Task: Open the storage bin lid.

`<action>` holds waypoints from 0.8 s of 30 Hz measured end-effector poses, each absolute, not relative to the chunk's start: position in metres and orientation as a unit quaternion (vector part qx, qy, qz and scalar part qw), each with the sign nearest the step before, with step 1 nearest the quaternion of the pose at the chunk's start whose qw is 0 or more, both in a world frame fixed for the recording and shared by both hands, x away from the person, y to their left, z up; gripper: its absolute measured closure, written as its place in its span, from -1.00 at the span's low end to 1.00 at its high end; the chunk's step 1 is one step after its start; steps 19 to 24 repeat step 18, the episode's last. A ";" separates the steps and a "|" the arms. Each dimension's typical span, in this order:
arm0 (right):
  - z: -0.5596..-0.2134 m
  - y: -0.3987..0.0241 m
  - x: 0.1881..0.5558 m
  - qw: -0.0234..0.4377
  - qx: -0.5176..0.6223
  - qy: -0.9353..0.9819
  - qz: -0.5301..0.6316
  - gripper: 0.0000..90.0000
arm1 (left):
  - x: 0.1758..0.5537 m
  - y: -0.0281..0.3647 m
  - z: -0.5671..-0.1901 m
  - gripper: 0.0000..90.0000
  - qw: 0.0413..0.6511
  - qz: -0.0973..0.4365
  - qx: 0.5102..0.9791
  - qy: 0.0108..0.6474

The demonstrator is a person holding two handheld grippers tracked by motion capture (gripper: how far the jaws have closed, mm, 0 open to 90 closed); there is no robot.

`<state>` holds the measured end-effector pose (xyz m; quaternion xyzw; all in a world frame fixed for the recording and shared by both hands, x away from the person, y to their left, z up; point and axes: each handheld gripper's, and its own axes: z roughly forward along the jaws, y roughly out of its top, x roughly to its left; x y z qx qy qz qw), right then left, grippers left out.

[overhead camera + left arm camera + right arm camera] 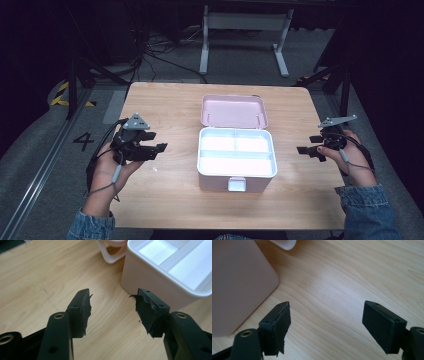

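High view shows a pale pink box (236,162) standing open at the middle of the wooden table (165,200), its lid (233,111) laid back flat behind it and a small latch tab at the front wall. Inside, white dividers split it into two small compartments at the back and one long one in front; all look bare. The left gripper (159,148) sits left of the box and the right gripper (303,150) right of it, each apart from the box, jaws pointing inward, parted, with nothing between them.

Left gripper view brings out what the overhead picture cannot: frayed, peeling black pads (86,308) on its jaws, and the box's rounded corner just beyond them, near but not touching. Right gripper view gives the box's smooth pink side wall at the left and wide-spread jaws over bare wood grain.

Beyond the table lie grey carpet, a white table frame (245,35), tangled cables and yellow-black floor tape.
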<state>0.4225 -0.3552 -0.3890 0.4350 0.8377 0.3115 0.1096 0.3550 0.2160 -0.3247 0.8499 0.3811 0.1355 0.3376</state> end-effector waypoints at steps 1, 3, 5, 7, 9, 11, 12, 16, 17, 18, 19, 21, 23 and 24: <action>-0.390 -0.357 0.422 0.108 0.433 0.840 0.307 -0.50 | 0.355 0.218 -0.328 0.02 0.330 0.137 0.851 0.384; -0.390 -0.359 0.421 0.110 0.435 0.840 0.305 -0.50 | 0.357 0.220 -0.336 0.02 0.313 0.137 0.851 0.400; -0.391 -0.362 0.420 0.111 0.438 0.838 0.305 -0.50 | 0.360 0.223 -0.350 0.02 0.291 0.126 0.851 0.419; -0.391 -0.364 0.418 0.109 0.439 0.838 0.305 -0.50 | 0.363 0.226 -0.358 0.02 0.281 0.120 0.852 0.425; -0.393 -0.365 0.418 0.109 0.439 0.839 0.303 -0.50 | 0.365 0.228 -0.367 0.01 0.265 0.123 0.852 0.434; -0.395 -0.366 0.417 0.110 0.442 0.839 0.299 -0.50 | 0.365 0.228 -0.373 0.01 0.245 0.137 0.854 0.439; -0.396 -0.366 0.417 0.108 0.443 0.839 0.297 -0.49 | 0.365 0.228 -0.377 0.01 0.237 0.135 0.857 0.437; -0.398 -0.367 0.417 0.106 0.443 0.840 0.296 -0.49 | 0.369 0.232 -0.389 0.00 0.234 0.119 0.855 0.446; -0.398 -0.367 0.417 0.106 0.443 0.840 0.296 -0.49 | 0.369 0.232 -0.389 -0.01 0.234 0.119 0.855 0.446; -0.398 -0.367 0.417 0.106 0.444 0.839 0.297 -0.49 | 0.370 0.235 -0.390 -0.01 0.242 0.112 0.852 0.450; -0.398 -0.367 0.417 0.106 0.444 0.839 0.297 -0.49 | 0.370 0.235 -0.390 -0.01 0.242 0.112 0.852 0.450; -0.398 -0.367 0.417 0.106 0.444 0.839 0.297 -0.49 | 0.370 0.235 -0.390 -0.01 0.242 0.112 0.852 0.450; -0.398 -0.367 0.417 0.106 0.444 0.839 0.297 -0.49 | 0.370 0.235 -0.390 -0.01 0.242 0.112 0.852 0.450; -0.398 -0.367 0.417 0.106 0.444 0.839 0.297 -0.49 | 0.370 0.235 -0.390 -0.01 0.242 0.112 0.852 0.450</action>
